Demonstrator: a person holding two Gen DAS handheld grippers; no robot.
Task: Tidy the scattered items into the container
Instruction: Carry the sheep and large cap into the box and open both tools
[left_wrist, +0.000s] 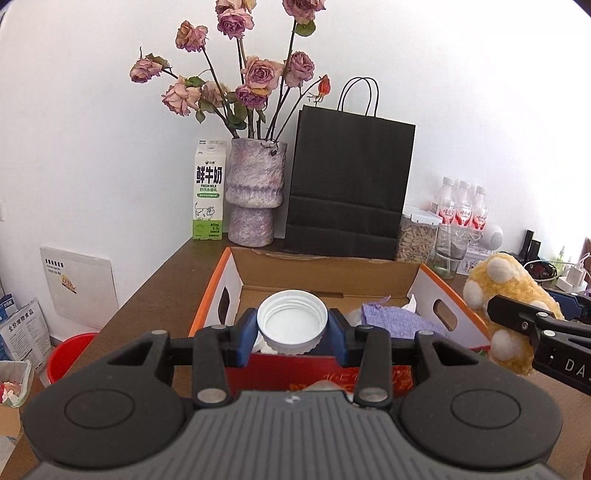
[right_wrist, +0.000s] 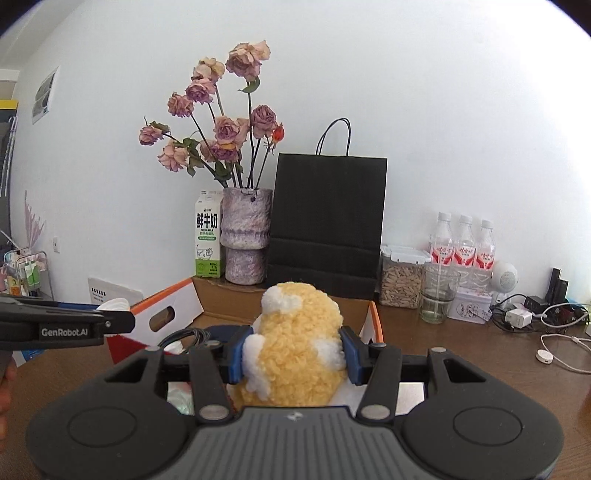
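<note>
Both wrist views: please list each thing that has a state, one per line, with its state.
Left tool: shut on the white lid.
White lid: held above the box, hollow side facing the camera.
Right tool: shut on the plush toy.
Plush toy: held, squeezed at both sides.
Cardboard box: open, purple cloth inside.
Milk carton: upright, capped.
Black paper bag: standing upright.

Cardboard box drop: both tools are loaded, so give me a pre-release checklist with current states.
1. Left tool grips the white jar lid: ok.
2. Right tool grips the yellow plush toy: ok.
3. Lid above the cardboard box opening: ok.
4. Plush toy above the opening: cannot tell.
5. Free room in the box beside the purple cloth: ok.
6. The two tools clear of each other: ok.
</note>
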